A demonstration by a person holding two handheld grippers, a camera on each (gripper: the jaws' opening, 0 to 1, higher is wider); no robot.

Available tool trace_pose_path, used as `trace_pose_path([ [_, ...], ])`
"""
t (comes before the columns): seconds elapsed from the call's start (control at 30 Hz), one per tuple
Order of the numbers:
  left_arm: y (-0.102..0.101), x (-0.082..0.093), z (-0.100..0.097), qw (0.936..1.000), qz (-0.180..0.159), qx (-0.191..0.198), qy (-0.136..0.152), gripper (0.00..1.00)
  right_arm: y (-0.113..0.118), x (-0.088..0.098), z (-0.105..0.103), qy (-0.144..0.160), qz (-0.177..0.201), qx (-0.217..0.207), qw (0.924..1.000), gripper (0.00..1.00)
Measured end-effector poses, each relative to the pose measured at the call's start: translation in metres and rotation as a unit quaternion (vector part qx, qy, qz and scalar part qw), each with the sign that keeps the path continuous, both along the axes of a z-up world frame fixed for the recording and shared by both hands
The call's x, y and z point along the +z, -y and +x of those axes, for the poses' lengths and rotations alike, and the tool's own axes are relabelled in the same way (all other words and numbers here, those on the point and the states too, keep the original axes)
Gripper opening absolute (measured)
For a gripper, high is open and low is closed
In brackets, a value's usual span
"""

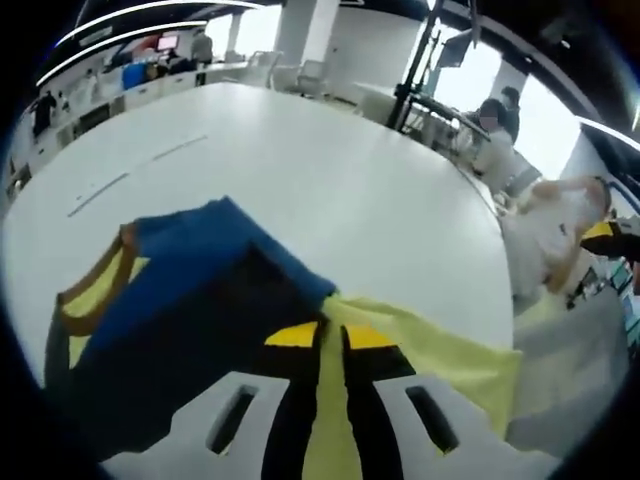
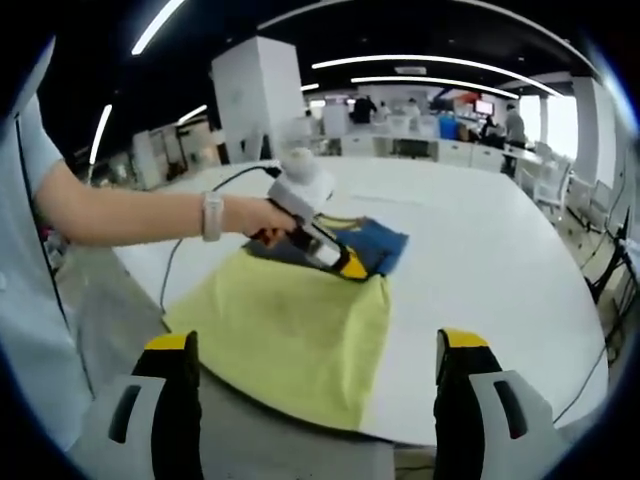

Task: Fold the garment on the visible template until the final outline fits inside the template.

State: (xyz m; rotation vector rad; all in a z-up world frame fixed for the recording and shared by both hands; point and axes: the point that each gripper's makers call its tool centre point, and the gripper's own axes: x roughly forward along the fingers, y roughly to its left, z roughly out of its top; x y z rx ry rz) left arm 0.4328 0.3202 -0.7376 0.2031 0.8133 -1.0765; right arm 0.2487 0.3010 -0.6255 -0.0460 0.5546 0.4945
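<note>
white and smooth, the big round table (image 2: pixel 480 250) carries the garment (image 2: pixel 290 330), a pale yellow piece with a blue part and brown-trimmed edge at its far side. in the right gripper view the yellow cloth spreads from near the table's middle to the near rim, where one corner droops slightly over the edge; the blue part (image 2: pixel 380 245) lies folded on top at the far end. no template outline can be made out under the cloth.

the left gripper (image 2: pixel 345 268), held in a person's hand (image 2: pixel 265 215) with a watch on the wrist, presses down on the garment where blue meets yellow. in the left gripper view its jaws sit nearly together with a strip of yellow fabric pinched between them. the right gripper (image 2: pixel 315 375) hangs above the near rim of the table, jaws spread wide, nothing between them, clear of the cloth.

a black cable (image 2: pixel 195 235) runs across the table behind the hand. around it is an open office: white columns, long ceiling light strips, desks with monitors, bright windows, and people seated (image 1: pixel 490 130) beyond the table.
</note>
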Motion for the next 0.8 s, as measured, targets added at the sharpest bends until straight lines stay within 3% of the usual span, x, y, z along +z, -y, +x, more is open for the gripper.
trace_pose_path([
  [0.3,-0.007,0.023,-0.001,0.9997,-0.012,-0.003,0.022,0.09,-0.003,-0.003,0.002,-0.003,-0.003,0.007,1.0,0.98],
  [0.8,-0.038,0.055,-0.034,0.9985,-0.017,-0.017,0.048,0.26,-0.009,-0.007,-0.001,-0.008,-0.006,0.02,0.9998,0.98],
])
